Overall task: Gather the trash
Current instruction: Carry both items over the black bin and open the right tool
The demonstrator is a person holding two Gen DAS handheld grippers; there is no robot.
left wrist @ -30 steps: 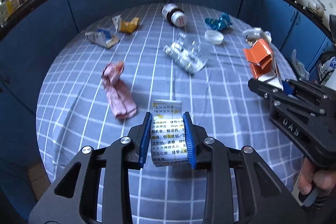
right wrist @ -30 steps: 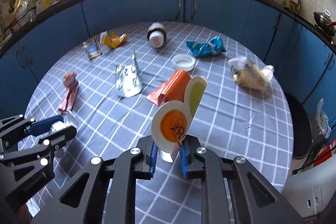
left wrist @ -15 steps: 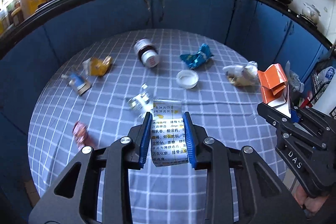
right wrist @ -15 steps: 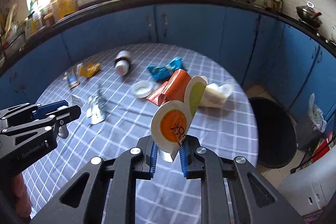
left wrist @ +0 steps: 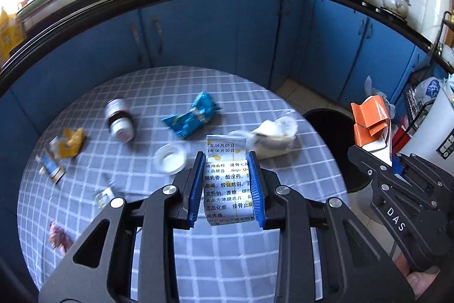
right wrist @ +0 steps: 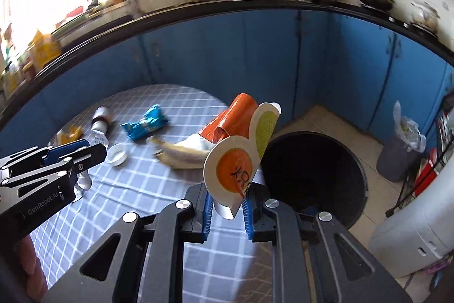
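My left gripper (left wrist: 227,161) is shut on a white medicine box (left wrist: 227,181) printed with Chinese text, held above the checked tablecloth. My right gripper (right wrist: 227,199) is shut on an orange and white carton (right wrist: 238,149), held near the table's right edge beside a black round bin (right wrist: 315,175). The right gripper with the carton (left wrist: 370,121) also shows at the right of the left wrist view, with the bin (left wrist: 329,121) behind it. The left gripper (right wrist: 85,149) shows at the left of the right wrist view.
On the round table (left wrist: 227,254) lie a blue wrapper (left wrist: 193,118), a brown bottle (left wrist: 120,119), a white lid (left wrist: 170,159), a cream crumpled bag (left wrist: 272,137), yellow scraps (left wrist: 69,144) and a pink wrapper (left wrist: 59,237). Blue cabinets stand behind. A grey bin (right wrist: 401,152) stands on the floor at right.
Both grippers have swung to the right with their loads still held. The black bin has come into view beside the table, and the table trash has shifted left.
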